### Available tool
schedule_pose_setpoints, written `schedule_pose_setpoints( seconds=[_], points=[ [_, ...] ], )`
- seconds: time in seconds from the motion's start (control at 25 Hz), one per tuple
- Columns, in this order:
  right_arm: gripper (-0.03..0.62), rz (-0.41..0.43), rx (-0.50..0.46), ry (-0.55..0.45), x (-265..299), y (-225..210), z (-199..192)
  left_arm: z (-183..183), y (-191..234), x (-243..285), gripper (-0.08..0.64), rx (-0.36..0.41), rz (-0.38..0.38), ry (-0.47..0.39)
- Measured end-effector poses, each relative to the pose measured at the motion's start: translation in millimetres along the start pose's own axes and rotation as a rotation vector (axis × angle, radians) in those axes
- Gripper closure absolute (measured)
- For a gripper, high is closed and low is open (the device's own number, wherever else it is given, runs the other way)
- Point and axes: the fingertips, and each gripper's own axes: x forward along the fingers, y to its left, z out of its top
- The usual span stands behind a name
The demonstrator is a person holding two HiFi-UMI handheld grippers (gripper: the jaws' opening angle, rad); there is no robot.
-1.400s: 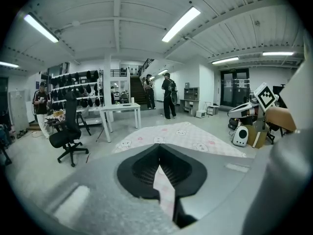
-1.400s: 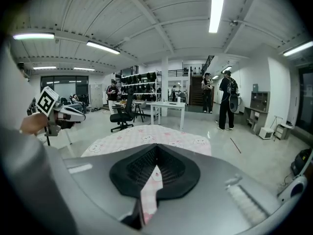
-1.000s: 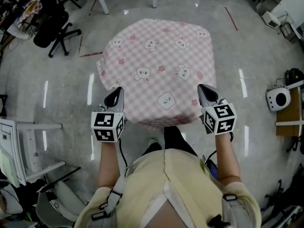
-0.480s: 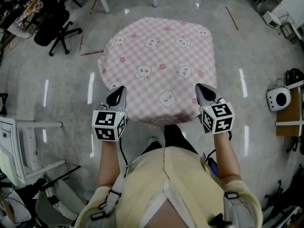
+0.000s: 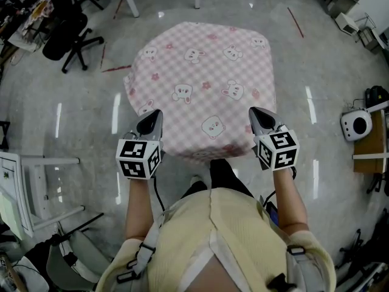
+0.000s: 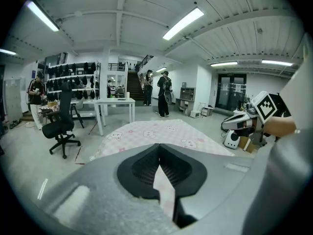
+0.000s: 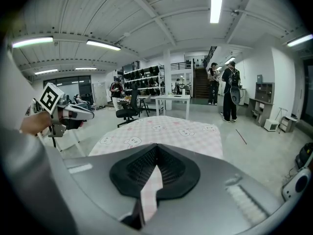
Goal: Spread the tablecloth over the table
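Pinching the tablecloth (image 5: 203,84) edge, left tool (image 5: 151,118) and right tool (image 5: 259,115) have barely shifted.

The pink checked tablecloth (image 5: 200,84) hid the surface beneath it completely; no top or legs showed in the head view. Its two near corners disappeared inside the left hand-held gripper (image 5: 152,119) and the right hand-held gripper (image 5: 258,117), with only a narrow strip of cloth visible between each pair of closed jaws. The person's torso (image 5: 213,242) was cut off by the bottom edge. Distant people (image 6: 164,94) near the stairs were too small to describe.
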Motion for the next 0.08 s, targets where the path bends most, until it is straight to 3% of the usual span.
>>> schedule_pose_setpoints(
  seconds=[0.08],
  points=[
    [0.589, -0.002, 0.002, 0.005, -0.5, -1.9, -0.7, -1.1, -3.1, 2.6, 0.554, -0.002, -0.014, 0.022]
  ],
)
